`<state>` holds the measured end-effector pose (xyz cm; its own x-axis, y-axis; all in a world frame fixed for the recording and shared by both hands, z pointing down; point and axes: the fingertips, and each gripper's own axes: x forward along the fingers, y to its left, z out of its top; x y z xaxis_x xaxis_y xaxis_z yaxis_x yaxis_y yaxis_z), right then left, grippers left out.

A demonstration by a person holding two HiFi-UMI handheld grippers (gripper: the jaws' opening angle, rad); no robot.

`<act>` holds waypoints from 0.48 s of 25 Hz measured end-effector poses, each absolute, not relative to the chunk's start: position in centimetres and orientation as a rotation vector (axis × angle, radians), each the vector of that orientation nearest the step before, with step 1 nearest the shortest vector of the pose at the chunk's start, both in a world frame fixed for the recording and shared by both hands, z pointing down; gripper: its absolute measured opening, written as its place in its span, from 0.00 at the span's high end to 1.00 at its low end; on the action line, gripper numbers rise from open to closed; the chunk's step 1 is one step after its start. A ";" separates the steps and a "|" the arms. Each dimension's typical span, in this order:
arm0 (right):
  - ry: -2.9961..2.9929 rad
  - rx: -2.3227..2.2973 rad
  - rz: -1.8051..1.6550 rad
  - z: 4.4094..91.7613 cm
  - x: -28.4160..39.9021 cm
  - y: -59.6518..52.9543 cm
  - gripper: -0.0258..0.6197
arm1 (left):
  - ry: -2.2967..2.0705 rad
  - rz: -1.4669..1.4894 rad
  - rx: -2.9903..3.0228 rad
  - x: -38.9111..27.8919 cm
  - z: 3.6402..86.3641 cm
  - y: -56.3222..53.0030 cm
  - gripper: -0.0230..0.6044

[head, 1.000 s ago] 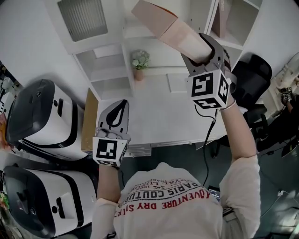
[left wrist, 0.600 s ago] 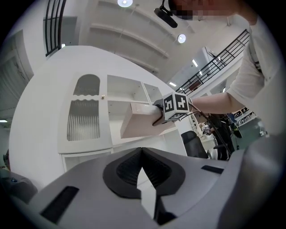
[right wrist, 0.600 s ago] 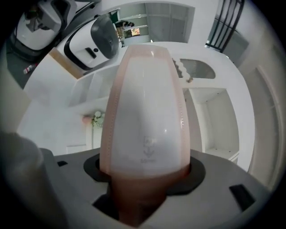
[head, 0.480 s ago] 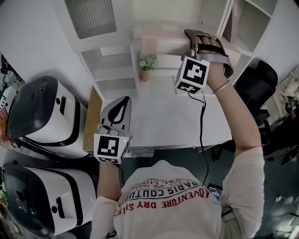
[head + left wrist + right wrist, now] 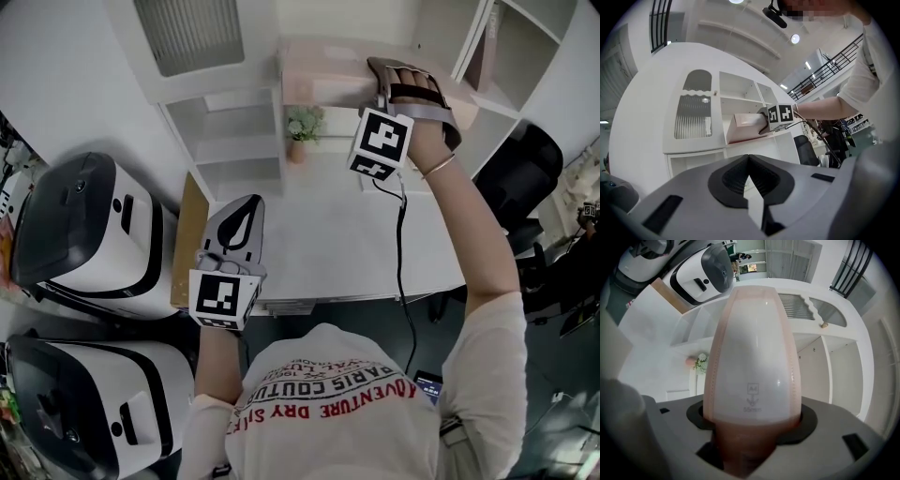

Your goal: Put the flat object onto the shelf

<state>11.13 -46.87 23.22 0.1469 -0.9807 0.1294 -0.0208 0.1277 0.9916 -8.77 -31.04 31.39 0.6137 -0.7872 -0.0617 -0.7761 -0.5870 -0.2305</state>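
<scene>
White shelf unit (image 5: pixel 220 141) stands at the back of the white desk (image 5: pixel 319 253), with a ribbed-glass door (image 5: pixel 183 33) at its upper left. Two big white-and-black machines (image 5: pixel 84 230) (image 5: pixel 84 412) sit left of the shelf unit, one nearer the person than the other. Black office chair (image 5: pixel 511 164) is off the shelf unit's right side.

Task thing is a pink A4 file box (image 5: pixel 319 75). It lies level at the shelf unit's upper open tier, right of the ribbed-glass door and straight above the potted plant. Its far end is in over the board. Cannot tell if it rests fully on the board.

The right gripper (image 5: pixel 380 80) is raised to that tier at the shelf unit's right half. Its jaws are clamped on the box's near end, and the right gripper view shows the box filling the gap between the pads.

The left gripper (image 5: pixel 246 204) is low at the desk's front edge, below the shelf unit's left column and well apart from the box. Its jaw tips are together with nothing between them.

A brown cardboard sheet (image 5: pixel 186 239) lies at the desk's left edge, below the shelf unit's left corner and just beside the left gripper.

A small potted plant (image 5: pixel 302 129) stands on the desk against the shelf unit's middle.
</scene>
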 end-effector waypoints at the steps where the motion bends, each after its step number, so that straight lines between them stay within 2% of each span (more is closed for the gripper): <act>1: -1.174 1.187 -0.986 23.3 11.3 -47.2 0.43 | 1.276 -0.072 -2.609 -8.7 31.4 -31.3 0.95; 12: -1.297 1.095 -0.848 26.8 12.3 -51.7 0.36 | 1.267 -0.070 -2.610 -6.4 31.5 -34.8 0.95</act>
